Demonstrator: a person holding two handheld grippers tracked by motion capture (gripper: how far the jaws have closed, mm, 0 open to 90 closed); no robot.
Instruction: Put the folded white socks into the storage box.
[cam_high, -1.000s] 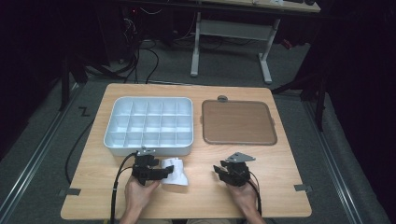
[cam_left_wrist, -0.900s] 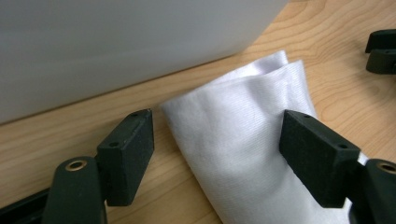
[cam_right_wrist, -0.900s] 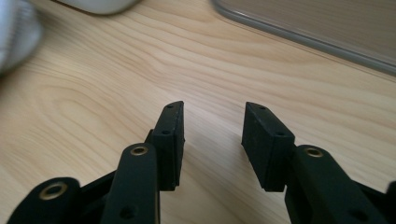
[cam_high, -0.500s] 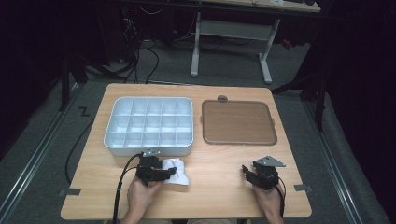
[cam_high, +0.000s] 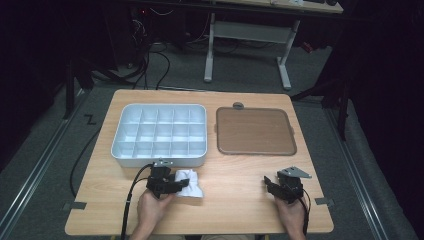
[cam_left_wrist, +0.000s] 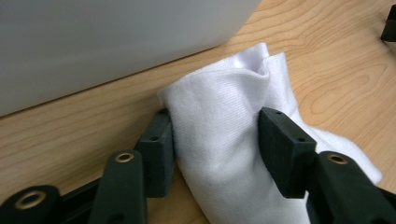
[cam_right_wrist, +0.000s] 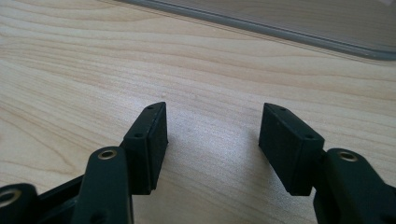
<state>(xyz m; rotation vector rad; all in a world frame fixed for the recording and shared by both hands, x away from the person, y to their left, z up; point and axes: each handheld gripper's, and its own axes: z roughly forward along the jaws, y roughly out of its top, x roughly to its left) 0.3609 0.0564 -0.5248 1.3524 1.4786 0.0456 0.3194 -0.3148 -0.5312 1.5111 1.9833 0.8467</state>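
Overhead cam fwd-down; two close gripper cams.

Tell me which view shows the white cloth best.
The left gripper view: the white cloth sits close up between the left gripper, its pads touching both sides. The high view shows it small, bunched beside the white tray. The right gripper view looks at bare table.

The wooden table bears a compartment tray, brown mat and white, seemingly crumpled cloth.

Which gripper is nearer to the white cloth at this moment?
Left. The left gripper has the white cloth between its jaws, which have just been closing on it. The right gripper is off to the side over bare table, jaws apart.
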